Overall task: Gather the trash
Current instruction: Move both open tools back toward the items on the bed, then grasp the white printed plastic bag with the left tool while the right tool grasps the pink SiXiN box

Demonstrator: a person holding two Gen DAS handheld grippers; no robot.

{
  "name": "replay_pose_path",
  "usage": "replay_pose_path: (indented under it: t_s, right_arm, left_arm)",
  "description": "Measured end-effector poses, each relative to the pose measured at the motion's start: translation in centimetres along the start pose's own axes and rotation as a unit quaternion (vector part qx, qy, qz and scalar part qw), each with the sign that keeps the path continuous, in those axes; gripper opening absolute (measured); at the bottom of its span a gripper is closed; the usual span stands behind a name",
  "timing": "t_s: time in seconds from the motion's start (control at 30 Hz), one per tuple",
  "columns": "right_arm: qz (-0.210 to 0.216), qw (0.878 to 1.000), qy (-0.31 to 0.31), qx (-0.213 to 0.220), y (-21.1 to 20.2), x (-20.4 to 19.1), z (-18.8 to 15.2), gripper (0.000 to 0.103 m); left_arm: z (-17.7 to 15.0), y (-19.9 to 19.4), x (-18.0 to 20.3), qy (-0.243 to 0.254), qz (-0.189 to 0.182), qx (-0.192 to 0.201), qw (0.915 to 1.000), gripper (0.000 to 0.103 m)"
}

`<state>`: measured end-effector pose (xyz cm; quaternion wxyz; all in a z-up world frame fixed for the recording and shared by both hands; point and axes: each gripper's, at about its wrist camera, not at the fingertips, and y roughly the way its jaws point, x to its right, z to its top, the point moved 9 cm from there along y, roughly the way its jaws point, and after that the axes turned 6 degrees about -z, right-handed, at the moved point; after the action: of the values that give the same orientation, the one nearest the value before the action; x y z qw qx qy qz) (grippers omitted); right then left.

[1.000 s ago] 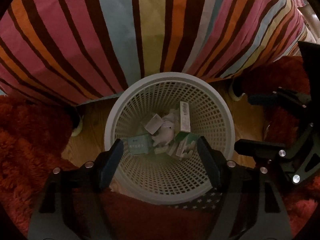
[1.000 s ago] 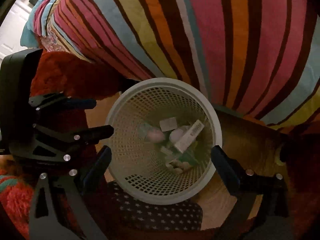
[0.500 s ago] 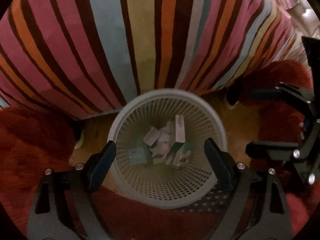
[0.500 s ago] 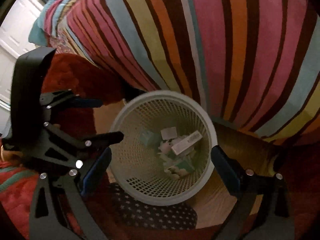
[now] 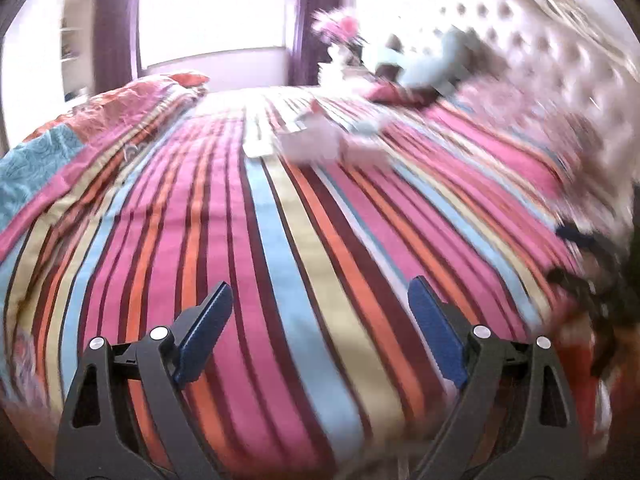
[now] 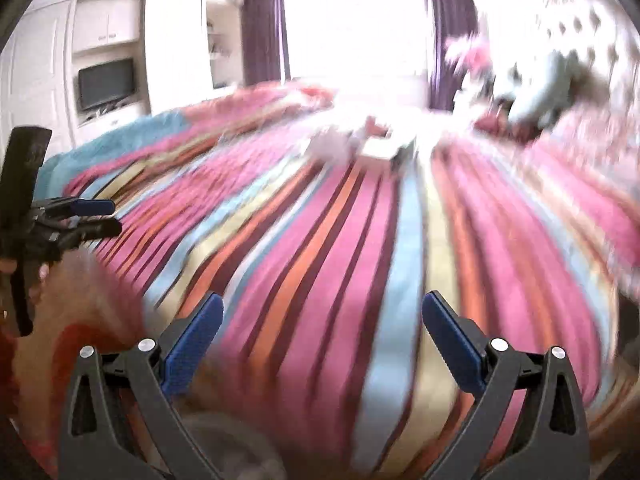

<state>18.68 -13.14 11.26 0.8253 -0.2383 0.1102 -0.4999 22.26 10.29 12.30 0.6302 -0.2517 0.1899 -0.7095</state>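
Basket gone from view, both tools now over striped bedspread [image 5: 304, 240], left tool [image 5: 320, 312] and right tool [image 6: 322, 328] apart

Bedspread [image 5: 304, 240] striped pink, orange, blue, cream, maroon; curtains [image 6: 264, 32] purple

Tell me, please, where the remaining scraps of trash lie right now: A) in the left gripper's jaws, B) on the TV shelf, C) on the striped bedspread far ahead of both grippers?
C: the pale litter rests on the striped bedspread, while the left gripper and right gripper are open and hold nothing.
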Motion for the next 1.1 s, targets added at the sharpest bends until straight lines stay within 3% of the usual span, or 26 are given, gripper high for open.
replay_pose_path:
  t_s: [0.17,0.3,0.4,0.53,0.7,0.9,1.1]
  right_arm:
    - [-0.001,1.000,-0.006,-0.014,7.6,2.8,4.1,0.095]
    - [-0.003,0.999,-0.048,-0.018,13.9,4.8,8.2,0.095]
    - [-0.018,0.996,-0.083,-0.027,19.2,6.5,10.9,0.095]
    - [-0.017,0.993,-0.104,-0.053,24.1,7.0,11.9,0.095]
    - [-0.005,0.990,-0.130,-0.056,27.7,7.6,12.9,0.095]
    - [0.010,0.980,-0.192,-0.057,31.1,7.0,12.7,0.095]
    - [0.024,0.972,-0.226,-0.065,33.5,5.7,13.2,0.095]
  left_arm:
    - [6.0,9.2,-2.5,-0.034,0.039,-0.017,0.9985,0.087]
    - [9.6,16.0,-3.9,-0.096,0.051,-0.027,0.9937,0.087]
    - [11.6,19.7,-4.1,-0.126,0.056,-0.028,0.9901,0.087]
    - [13.4,24.5,-3.5,-0.129,0.078,-0.052,0.9872,0.087]
    - [14.6,27.7,-3.0,-0.123,0.107,-0.058,0.9850,0.087]
    - [15.4,29.7,-4.5,-0.130,0.186,-0.046,0.9728,0.087]
    - [14.8,31.2,-6.5,-0.169,0.147,-0.040,0.9737,0.087]
